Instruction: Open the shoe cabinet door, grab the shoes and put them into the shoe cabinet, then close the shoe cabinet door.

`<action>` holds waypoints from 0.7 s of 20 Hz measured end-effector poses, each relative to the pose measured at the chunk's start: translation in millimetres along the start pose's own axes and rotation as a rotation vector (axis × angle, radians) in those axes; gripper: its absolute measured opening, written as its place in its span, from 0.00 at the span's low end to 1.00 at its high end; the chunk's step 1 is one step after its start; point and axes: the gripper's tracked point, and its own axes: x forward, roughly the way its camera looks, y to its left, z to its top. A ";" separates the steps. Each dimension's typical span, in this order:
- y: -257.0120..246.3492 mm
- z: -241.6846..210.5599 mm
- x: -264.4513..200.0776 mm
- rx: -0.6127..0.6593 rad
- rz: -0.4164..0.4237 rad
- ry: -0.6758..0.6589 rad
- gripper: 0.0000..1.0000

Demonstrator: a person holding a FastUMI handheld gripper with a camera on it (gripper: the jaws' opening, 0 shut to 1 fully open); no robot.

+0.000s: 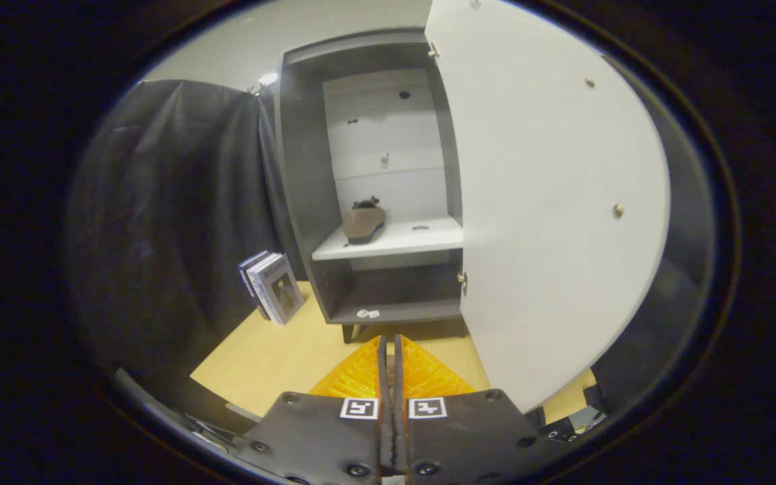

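The tall dark grey shoe cabinet stands open on the light wooden table, its big white door swung out wide beside the gripper. A brown shoe lies on the white middle shelf, well beyond the fingers, which are pressed together holding nothing. Some books lean just left of the cabinet; their writing is too small to read.

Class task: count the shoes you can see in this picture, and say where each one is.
1. The shoe lies on the cabinet's white shelf, beyond the shut, empty tongs. The open door may hide another.
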 end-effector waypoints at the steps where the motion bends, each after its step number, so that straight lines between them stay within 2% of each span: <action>1: 1.5 -11.7 11.5 -0.007 -0.001 0.019 0.02; 7: 10.3 -80.7 68.5 0.062 -0.033 0.147 0.03; 14: 0.6 -151.1 120.2 0.172 -0.139 0.293 0.03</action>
